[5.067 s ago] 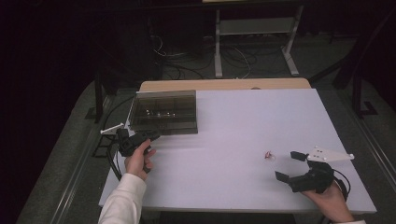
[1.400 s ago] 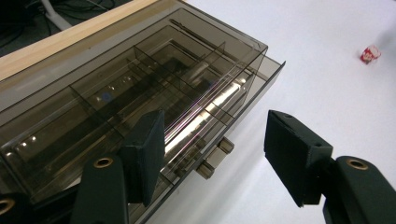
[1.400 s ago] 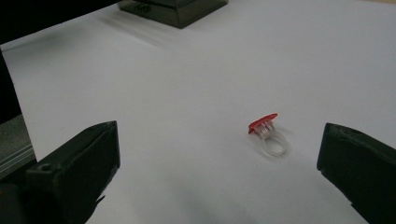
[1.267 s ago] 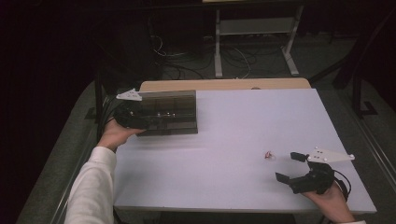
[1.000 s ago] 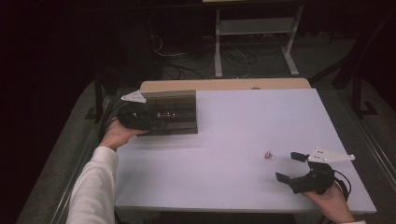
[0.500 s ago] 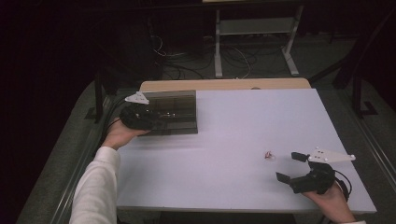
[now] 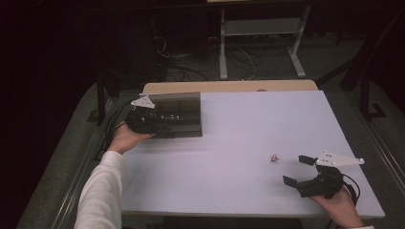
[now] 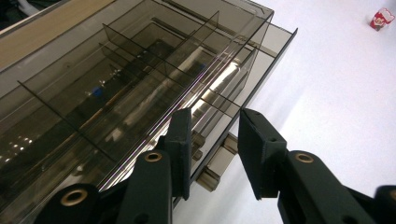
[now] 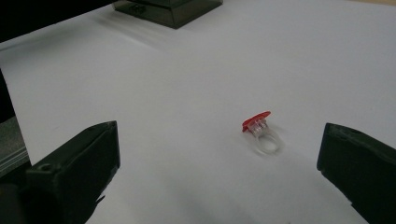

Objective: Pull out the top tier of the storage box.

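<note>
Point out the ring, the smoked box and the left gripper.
ring [image 9: 261, 133]: right gripper view, clear band under its red top.
smoked box [image 7: 184, 114]: high view, top panel.
left gripper [image 8: 214, 144]: left gripper view, gap between its fingertips.

White rectangular tabletop [image 7: 239, 138]; tan wooden board [image 7: 229, 86] along far edge; grey metal frame [image 7: 258, 28], tangled cables [image 7: 191, 57] on floor beyond.

room: dim, black toward 9 o'clock
table [image 7: 239, 124]: evenly lit, soft shadows
organizer [image 8: 140, 84]: glare streak on the smoked plastic
ring [image 9: 261, 133]: slightly soft focus
</note>
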`<state>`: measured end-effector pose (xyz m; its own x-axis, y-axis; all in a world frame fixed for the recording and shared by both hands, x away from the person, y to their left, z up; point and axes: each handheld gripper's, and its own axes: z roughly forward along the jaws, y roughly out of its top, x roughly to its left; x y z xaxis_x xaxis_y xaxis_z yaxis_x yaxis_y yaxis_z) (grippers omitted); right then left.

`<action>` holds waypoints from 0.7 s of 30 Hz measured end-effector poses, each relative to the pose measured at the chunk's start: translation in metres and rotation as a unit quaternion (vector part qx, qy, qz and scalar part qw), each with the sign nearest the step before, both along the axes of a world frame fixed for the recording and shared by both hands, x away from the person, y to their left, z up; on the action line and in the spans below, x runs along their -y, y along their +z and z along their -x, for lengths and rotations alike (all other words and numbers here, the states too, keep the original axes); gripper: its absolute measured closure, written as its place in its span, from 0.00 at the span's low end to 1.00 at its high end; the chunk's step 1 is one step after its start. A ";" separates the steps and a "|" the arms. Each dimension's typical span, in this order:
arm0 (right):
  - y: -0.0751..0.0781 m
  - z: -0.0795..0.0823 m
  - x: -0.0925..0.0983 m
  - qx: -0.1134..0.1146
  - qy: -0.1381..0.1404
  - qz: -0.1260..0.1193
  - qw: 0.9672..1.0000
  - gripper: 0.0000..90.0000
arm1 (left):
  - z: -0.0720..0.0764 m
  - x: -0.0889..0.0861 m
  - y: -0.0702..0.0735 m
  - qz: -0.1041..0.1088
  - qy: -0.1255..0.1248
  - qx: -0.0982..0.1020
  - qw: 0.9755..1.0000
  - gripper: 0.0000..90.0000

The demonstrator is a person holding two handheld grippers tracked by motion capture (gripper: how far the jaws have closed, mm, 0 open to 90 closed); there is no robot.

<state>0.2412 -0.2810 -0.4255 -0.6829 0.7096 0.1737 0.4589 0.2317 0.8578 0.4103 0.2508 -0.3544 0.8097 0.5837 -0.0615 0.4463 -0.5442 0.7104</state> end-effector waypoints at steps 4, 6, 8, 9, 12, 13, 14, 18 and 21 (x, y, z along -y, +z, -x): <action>0.000 0.000 0.001 0.001 -0.001 0.003 1.000 0.00 | -0.001 0.002 -0.001 0.000 -0.001 -0.003 1.000 0.75; 0.000 0.000 0.001 0.001 -0.002 0.000 1.000 0.00 | -0.002 0.002 -0.002 -0.005 -0.005 -0.006 1.000 0.76; 0.000 0.000 0.002 0.002 -0.003 0.000 1.000 0.00 | -0.002 0.002 -0.002 -0.002 -0.005 -0.007 1.000 0.76; 0.000 0.000 0.002 0.002 -0.004 0.000 1.000 0.00 | -0.002 0.002 -0.002 -0.002 -0.006 -0.008 1.000 0.76; 0.000 0.000 0.002 0.002 -0.004 0.001 1.000 0.00 | -0.002 0.001 -0.003 0.001 -0.007 -0.010 1.000 0.77; 0.000 0.000 0.002 0.002 -0.003 0.001 1.000 0.00 | -0.002 0.001 -0.003 0.002 -0.007 -0.012 1.000 0.78; 0.000 0.000 0.002 0.002 -0.003 0.001 1.000 0.00 | -0.002 0.000 -0.002 0.000 -0.008 -0.012 1.000 0.78; 0.000 0.000 0.002 0.002 -0.003 0.001 1.000 0.00 | -0.002 -0.001 -0.003 -0.002 -0.006 -0.011 1.000 0.80; 0.000 0.000 0.002 0.002 -0.003 0.000 1.000 0.00 | -0.002 -0.001 -0.002 -0.003 -0.008 -0.012 1.000 0.80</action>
<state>0.2409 -0.2830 -0.4252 -0.6794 0.7138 0.1699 0.4561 0.2295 0.8598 0.4126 0.2519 -0.3568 0.8167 0.5718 -0.0776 0.4546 -0.5547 0.6968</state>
